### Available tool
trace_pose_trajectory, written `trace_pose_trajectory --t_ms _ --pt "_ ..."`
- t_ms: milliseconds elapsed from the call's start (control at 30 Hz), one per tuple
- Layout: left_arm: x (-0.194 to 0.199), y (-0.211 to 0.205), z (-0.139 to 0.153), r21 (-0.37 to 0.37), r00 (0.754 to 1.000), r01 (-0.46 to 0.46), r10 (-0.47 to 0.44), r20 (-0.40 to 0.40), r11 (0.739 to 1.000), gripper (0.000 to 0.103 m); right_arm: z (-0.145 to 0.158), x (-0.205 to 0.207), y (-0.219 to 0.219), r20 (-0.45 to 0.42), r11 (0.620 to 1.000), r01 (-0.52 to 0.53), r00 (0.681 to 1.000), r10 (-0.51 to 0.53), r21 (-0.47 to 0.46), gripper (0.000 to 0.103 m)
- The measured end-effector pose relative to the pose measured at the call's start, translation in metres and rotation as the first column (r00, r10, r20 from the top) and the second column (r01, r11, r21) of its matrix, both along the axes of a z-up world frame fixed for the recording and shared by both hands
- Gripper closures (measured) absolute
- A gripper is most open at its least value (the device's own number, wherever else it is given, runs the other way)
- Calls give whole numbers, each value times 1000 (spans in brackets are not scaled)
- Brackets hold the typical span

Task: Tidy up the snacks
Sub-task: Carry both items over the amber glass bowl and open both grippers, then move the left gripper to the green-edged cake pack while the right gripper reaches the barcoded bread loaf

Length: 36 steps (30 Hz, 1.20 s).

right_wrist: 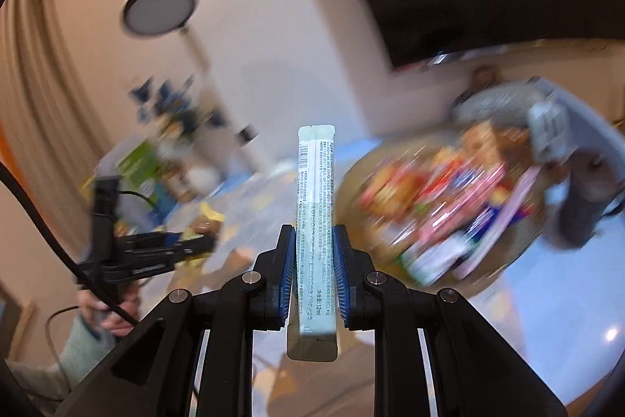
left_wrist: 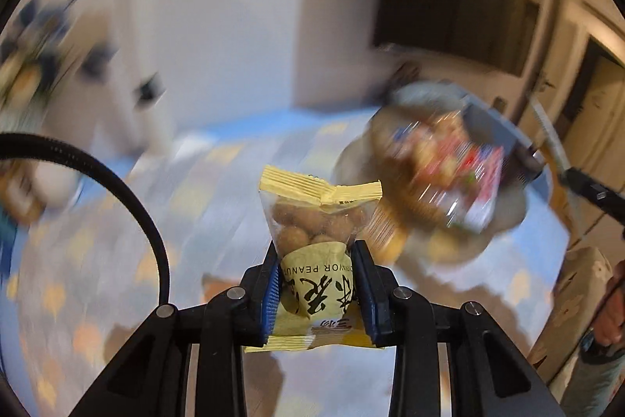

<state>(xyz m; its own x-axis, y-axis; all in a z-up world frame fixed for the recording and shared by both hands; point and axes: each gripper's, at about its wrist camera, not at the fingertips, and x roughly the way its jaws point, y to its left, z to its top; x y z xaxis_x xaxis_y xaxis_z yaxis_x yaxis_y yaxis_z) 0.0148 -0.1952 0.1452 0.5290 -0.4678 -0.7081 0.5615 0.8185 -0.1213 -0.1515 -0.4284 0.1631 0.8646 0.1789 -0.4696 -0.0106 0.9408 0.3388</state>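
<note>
My left gripper (left_wrist: 317,253) is shut on a yellow peanut packet (left_wrist: 318,217) with a clear window, held upright above the table. My right gripper (right_wrist: 313,237) is shut on a long pale green stick sachet (right_wrist: 315,206), held upright. A round basket (left_wrist: 433,182) full of colourful snack packets stands ahead to the right; it also shows in the right wrist view (right_wrist: 449,206). The left gripper with its packet shows in the right wrist view (right_wrist: 195,241) at the left. Both views are blurred by motion.
The table has a pale blue cloth with yellow patterns (left_wrist: 117,241). A vase of blue flowers (right_wrist: 172,112) and a green box (right_wrist: 140,167) stand at the far left. A round lamp on a stand (right_wrist: 160,10) is against the wall.
</note>
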Motion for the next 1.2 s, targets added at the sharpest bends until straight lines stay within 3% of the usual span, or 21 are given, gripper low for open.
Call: trace_pose_trajectory --t_ms 133,433,467,533,800,933,1000,1200 --pt "27 -72 26 -3 994 95 -95 53 995 70 15 25 -33 -3 994 111 994 -111 1 85" --pt "77 -176 21 -64 975 220 -219 17 973 69 14 101 -90 -75 970 236 968 -240 -63 81" --pt "85 -184 17 -77 972 236 -237 1 969 56 12 106 -92 -79 966 246 964 -253 -82 70" --pt "94 -186 11 -76 973 227 -230 -26 971 31 7 110 -96 -97 960 262 958 -272 -101 65" --pt "94 -100 7 -138 991 113 -121 -57 984 30 0 77 -55 -95 987 144 984 -150 -74 65" --pt "79 -49 0 -127 998 35 -41 -45 991 30 3 56 -19 -57 999 42 997 -44 -31 51" --pt "73 -24 -5 -132 998 7 -14 -53 991 30 0 49 3 -57 1000 -13 998 12 -22 49" --pt "64 28 -35 -152 992 -54 36 -118 987 30 -45 54 60 -165 993 -100 980 110 67 49"
